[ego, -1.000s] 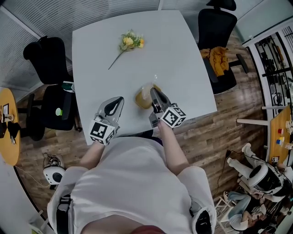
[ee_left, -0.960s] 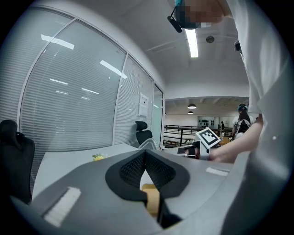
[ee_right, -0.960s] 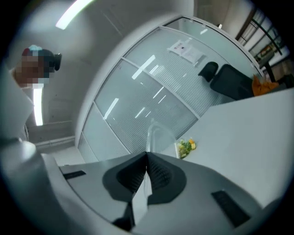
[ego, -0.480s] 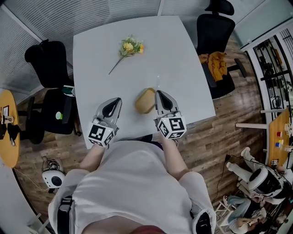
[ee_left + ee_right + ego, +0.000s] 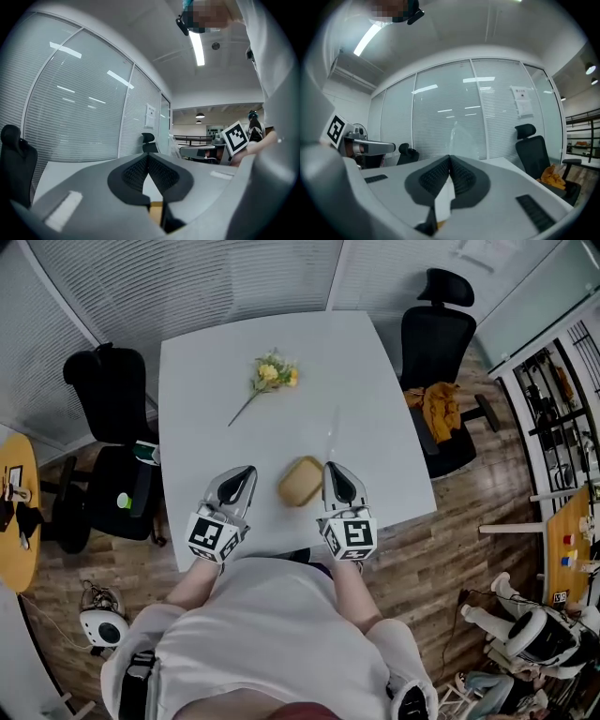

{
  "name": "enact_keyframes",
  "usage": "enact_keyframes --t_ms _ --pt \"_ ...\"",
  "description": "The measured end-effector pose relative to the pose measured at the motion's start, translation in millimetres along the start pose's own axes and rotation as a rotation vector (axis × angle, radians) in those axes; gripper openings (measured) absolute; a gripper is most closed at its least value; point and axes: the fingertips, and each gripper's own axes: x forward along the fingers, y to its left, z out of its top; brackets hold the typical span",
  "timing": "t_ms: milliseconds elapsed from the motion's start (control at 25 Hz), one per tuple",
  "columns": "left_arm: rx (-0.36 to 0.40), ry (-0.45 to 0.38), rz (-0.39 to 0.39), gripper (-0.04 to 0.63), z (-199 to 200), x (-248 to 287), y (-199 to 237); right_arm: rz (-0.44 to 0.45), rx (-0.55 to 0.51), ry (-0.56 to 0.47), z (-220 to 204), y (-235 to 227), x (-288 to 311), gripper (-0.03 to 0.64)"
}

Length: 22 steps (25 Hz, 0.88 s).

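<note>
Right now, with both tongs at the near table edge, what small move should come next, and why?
Probably open the right tongs and turn them toward the tan object. It lies on the table between both tongs, closest to the right. The left tongs and the right are shut on nothing, so neither can take it yet.

My right gripper (image 5: pixel 335 472), a second ago tilted in over the tan object (image 5: pixel 301 481), has swung out and levelled just beside it, leaving the object uncovered on the bench (image 5: pixel 375 381).
</note>
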Motion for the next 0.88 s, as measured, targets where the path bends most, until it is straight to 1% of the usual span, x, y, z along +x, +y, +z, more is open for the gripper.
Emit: enact_keyframes --t_ms 320,880 --pt "0.011 -0.024 -0.001 0.009 7.9 -2.4 0.0 0.000 -0.004 0.001 0.5 5.8 -4.2 0.009" --pt "0.000 -0.017 -0.001 0.009 4.7 -10.6 -3.6 0.007 0.026 0.010 -1.8 17.0 -13.3 0.009"
